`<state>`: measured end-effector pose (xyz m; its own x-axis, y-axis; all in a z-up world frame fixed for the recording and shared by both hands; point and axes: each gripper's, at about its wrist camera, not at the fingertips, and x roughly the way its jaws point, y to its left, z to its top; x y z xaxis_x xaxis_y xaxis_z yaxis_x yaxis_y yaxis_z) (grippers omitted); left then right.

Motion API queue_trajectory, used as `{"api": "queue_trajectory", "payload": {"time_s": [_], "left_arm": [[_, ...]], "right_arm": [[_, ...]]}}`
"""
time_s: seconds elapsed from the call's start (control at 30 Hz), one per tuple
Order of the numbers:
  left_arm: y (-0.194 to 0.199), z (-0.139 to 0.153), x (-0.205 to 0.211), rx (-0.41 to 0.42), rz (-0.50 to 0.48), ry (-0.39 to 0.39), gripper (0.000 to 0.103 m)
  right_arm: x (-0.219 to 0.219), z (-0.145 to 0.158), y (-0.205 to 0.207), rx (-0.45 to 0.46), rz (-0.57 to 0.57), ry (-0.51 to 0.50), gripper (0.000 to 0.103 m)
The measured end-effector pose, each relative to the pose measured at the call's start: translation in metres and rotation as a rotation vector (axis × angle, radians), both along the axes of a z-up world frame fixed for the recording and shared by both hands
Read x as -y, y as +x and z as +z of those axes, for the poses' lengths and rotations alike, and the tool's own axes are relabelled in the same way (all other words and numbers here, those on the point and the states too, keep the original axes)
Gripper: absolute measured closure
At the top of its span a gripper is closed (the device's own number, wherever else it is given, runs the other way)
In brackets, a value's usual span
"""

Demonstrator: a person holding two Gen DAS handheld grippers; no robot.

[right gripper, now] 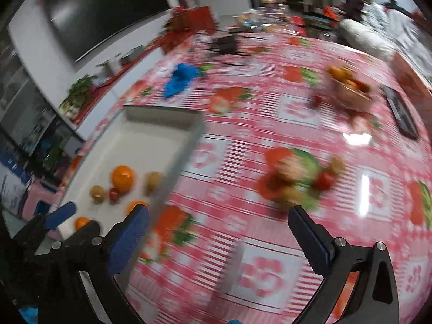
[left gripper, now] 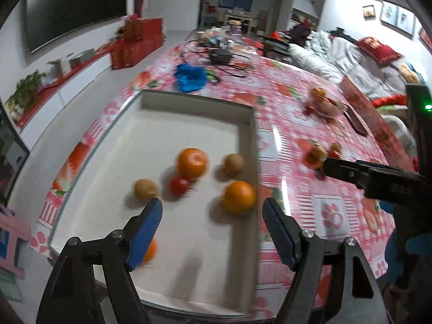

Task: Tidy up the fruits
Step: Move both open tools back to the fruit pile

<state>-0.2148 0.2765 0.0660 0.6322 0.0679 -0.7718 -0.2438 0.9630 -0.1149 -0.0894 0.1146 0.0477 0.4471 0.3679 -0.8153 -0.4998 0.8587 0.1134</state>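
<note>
Tray (left gripper: 189, 113), centre-left: six fruits in; loose fruits (right gripper: 297, 178) mid-frame and bowl (right gripper: 348, 86) upper right still on cloth; left gripper (left gripper: 212, 232), right gripper (right gripper: 218, 237): released, empty

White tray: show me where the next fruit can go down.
The white tray is bare along its far end and along its left side. Oranges, brown fruits and a small red fruit crowd the near right part, ahead of the open left gripper.
</note>
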Motion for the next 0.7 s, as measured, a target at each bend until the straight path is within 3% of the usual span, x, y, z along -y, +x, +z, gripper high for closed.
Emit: {"api": "queue_trajectory", "payload": {"time_s": [0.33,0.7], "left_arm": [[0.021,0.008,0.06,-0.022,-0.128,0.035,0.023],[0.077,-0.004,0.117,-0.113,-0.232,0.02,0.023]], "right_arm": [[0.112,-0.02,0.027,-0.068,-0.271,-0.045,0.0],[0.164,-0.046,0.029,-0.032,-0.311,-0.196,0.0]]}}
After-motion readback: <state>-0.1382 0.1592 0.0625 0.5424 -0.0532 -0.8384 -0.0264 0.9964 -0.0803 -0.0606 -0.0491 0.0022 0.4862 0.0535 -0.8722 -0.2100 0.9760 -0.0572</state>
